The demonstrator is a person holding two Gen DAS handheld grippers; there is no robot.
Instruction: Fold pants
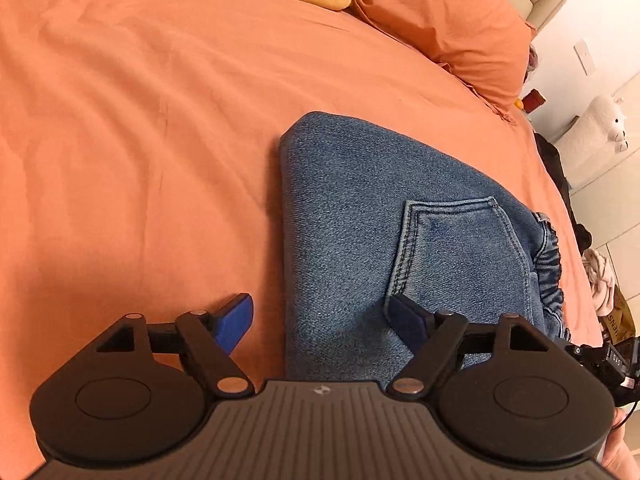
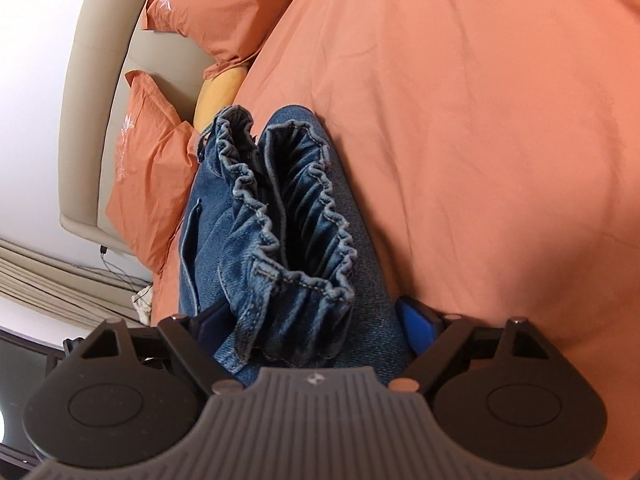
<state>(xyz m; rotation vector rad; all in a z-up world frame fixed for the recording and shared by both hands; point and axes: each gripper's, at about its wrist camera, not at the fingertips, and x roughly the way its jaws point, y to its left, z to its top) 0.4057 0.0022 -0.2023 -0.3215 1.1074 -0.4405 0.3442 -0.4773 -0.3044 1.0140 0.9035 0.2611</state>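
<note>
I see the folded denim pants (image 1: 360, 208) lying on the bed's orange sheet (image 1: 140, 140). My left gripper (image 1: 324, 322) has its fingers wide over their edge; my right gripper (image 2: 316, 320) straddles the waistband (image 2: 304, 216), unclamped. Orange pillows (image 2: 224, 4), beige headboard (image 2: 100, 92) and white wall (image 2: 36, 60) lie beyond.

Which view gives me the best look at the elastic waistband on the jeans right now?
The right wrist view: the elastic waistband fills the centre, gathered and gaping open, running from the right tool up the bed. The left wrist view shows only a sliver of its ruffled edge at the far right, beyond the back pocket.
</note>
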